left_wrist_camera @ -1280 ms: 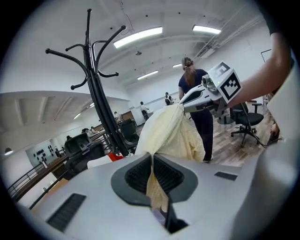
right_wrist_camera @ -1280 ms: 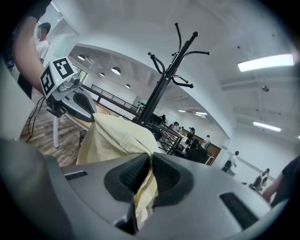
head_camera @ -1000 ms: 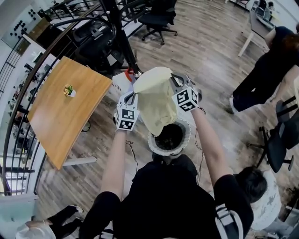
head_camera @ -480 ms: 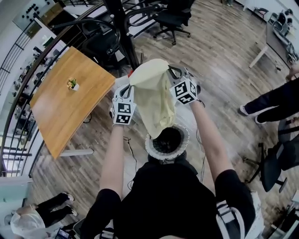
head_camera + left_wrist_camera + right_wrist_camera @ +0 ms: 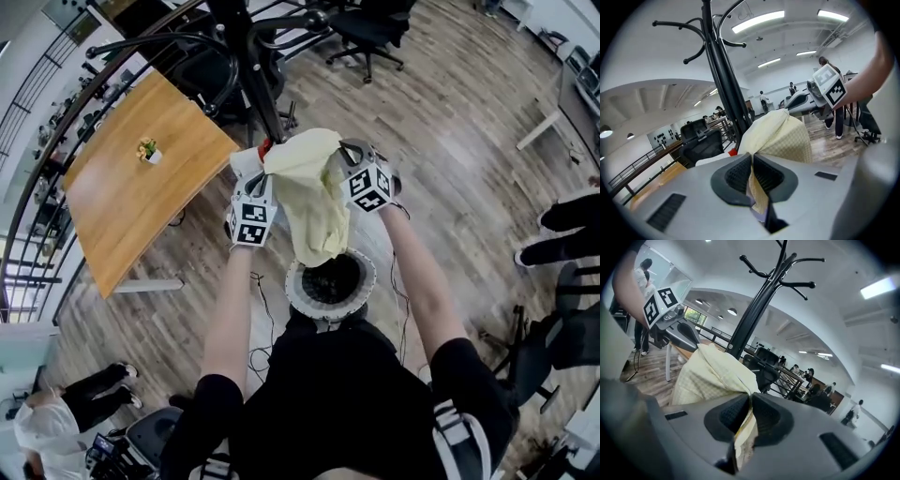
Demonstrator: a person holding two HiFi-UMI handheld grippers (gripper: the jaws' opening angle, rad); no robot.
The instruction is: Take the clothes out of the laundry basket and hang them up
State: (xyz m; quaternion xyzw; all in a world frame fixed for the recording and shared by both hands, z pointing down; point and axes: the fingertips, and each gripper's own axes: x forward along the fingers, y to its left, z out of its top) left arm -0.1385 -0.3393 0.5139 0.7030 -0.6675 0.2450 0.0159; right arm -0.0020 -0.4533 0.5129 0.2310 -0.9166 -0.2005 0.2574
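A pale yellow checked garment [image 5: 314,192] hangs between my two grippers, above the round white laundry basket [image 5: 361,292] on the floor. My left gripper [image 5: 265,164] is shut on one top edge of the garment [image 5: 780,138], with cloth pinched between the pads [image 5: 738,173]. On the other top edge my right gripper [image 5: 339,152] is shut too, and the fabric [image 5: 708,376] bulges out ahead of its jaws. The black coat stand [image 5: 258,84] rises just beyond the garment, its pole [image 5: 724,84] and hooks [image 5: 787,268] close in front of both grippers.
A wooden table [image 5: 122,206] with a small plant [image 5: 147,150] stands to the left, beside a curved railing [image 5: 37,216]. Office chairs [image 5: 370,28] stand behind the stand. A person's legs [image 5: 567,230] show at the right edge, and another person [image 5: 56,422] crouches at the lower left.
Both grippers have carried the garment forward, closer to the coat stand's pole. The person at the right has moved mostly out of view.
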